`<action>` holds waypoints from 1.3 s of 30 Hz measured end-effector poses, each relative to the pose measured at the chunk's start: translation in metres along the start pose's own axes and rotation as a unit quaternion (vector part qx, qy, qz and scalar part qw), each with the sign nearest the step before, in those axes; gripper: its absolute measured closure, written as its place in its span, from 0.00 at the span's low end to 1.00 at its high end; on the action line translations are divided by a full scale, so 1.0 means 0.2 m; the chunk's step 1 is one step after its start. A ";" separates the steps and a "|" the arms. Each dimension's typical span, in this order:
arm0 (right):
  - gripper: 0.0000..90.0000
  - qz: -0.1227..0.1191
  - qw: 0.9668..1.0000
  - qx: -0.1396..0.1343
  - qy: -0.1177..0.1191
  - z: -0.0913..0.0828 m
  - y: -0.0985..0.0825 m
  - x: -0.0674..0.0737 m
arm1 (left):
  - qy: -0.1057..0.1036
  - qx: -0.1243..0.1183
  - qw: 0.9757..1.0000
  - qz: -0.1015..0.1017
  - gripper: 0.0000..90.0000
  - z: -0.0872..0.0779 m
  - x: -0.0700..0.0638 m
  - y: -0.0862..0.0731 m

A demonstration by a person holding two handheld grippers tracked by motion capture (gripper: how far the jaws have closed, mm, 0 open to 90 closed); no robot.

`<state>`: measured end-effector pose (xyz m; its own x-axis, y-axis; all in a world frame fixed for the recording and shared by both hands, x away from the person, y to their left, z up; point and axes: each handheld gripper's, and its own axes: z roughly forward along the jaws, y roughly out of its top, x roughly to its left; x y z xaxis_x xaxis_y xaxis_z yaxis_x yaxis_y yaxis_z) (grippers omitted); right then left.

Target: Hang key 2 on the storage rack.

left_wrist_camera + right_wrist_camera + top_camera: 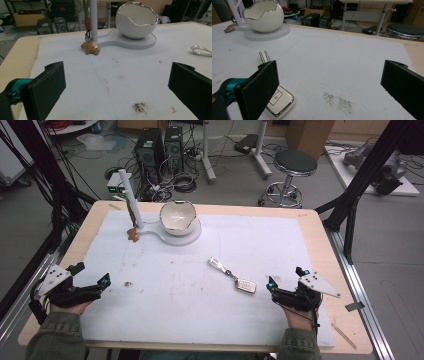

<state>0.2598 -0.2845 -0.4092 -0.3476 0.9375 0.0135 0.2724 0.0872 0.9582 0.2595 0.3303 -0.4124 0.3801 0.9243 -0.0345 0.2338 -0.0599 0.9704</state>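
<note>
The car key (pixel 245 285) lies flat on the white mat (pixel 200 285), just beside the right gripper (pixel 270 283), whose jaws stand wide with nothing between them. The left gripper (pixel 103 281), jaws also wide, hovers near the worktop's (pixel 320 227) front left edge, well apart from the bowl (pixel 177 215) at the far side, with bare mat between.

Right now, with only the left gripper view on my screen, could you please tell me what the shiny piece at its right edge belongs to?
Observer: It is the far end of a keychain joined to a silver car key fob on the white mat.
Operator: Where is the right gripper?
Observer: Just right of the fob, jaws open, holding nothing.
Operator: Anything inside the eggshell bowl?
Observer: From above, it looks empty.
</note>
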 end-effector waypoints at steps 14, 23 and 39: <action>0.01 -0.042 0.993 0.083 0.072 0.13 0.05 0.12 | 0.016 0.002 1.000 -0.006 0.02 0.00 0.04 -0.03; 0.01 -0.057 0.986 0.126 0.088 0.19 0.05 0.19 | 0.013 0.009 1.000 -0.012 0.02 0.00 0.05 -0.04; 0.01 -0.059 0.976 0.169 0.120 0.32 0.08 0.20 | -0.016 0.016 1.000 -0.020 0.02 0.01 0.04 -0.04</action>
<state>0.3068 -0.2242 -0.4122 -0.5839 0.8117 0.0152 0.4850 0.3338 0.8083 0.2624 0.3366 -0.4211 0.3987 0.9135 -0.0809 0.2777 -0.0362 0.9600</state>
